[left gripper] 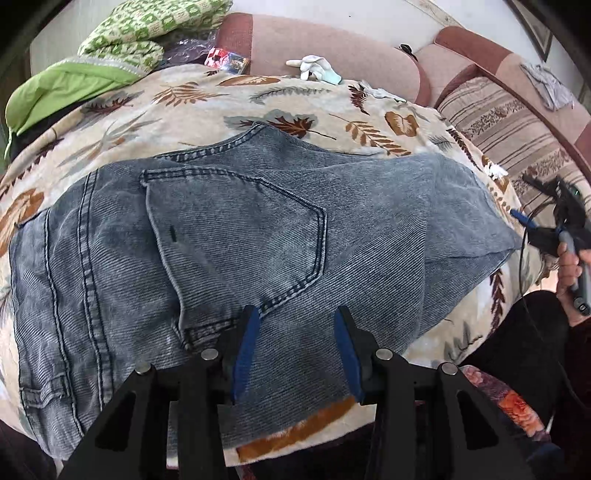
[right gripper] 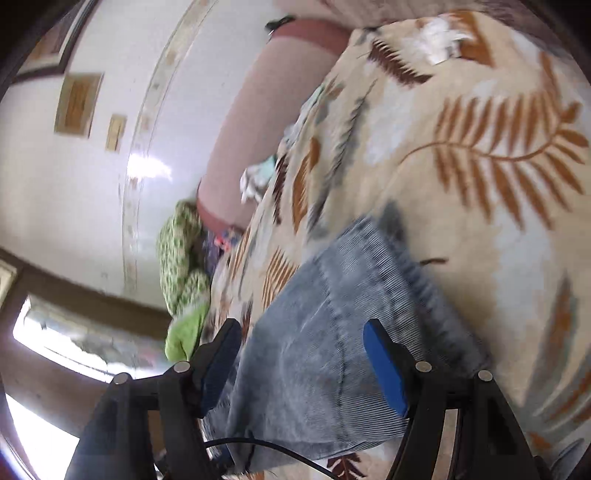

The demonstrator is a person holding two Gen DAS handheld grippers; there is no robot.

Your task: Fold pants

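Note:
Grey-blue denim pants (left gripper: 240, 236) lie folded on a leaf-patterned blanket (left gripper: 192, 96), back pocket up. My left gripper (left gripper: 295, 317) is open just above the pants' near edge, with denim between its blue pads and nothing held. In the left wrist view the right gripper (left gripper: 554, 221) shows at the far right, past the pants' right end, held in a hand. In the right wrist view, which is tilted and blurred, my right gripper (right gripper: 303, 328) is open over an end of the pants (right gripper: 332, 332).
A pink sofa back (left gripper: 325, 44) runs behind the blanket. A green patterned quilt (left gripper: 140, 29) is piled at the back left. A white glove (left gripper: 314, 66) and a small colourful packet (left gripper: 229, 61) lie near the sofa back. A striped cushion (left gripper: 509, 122) is at the right.

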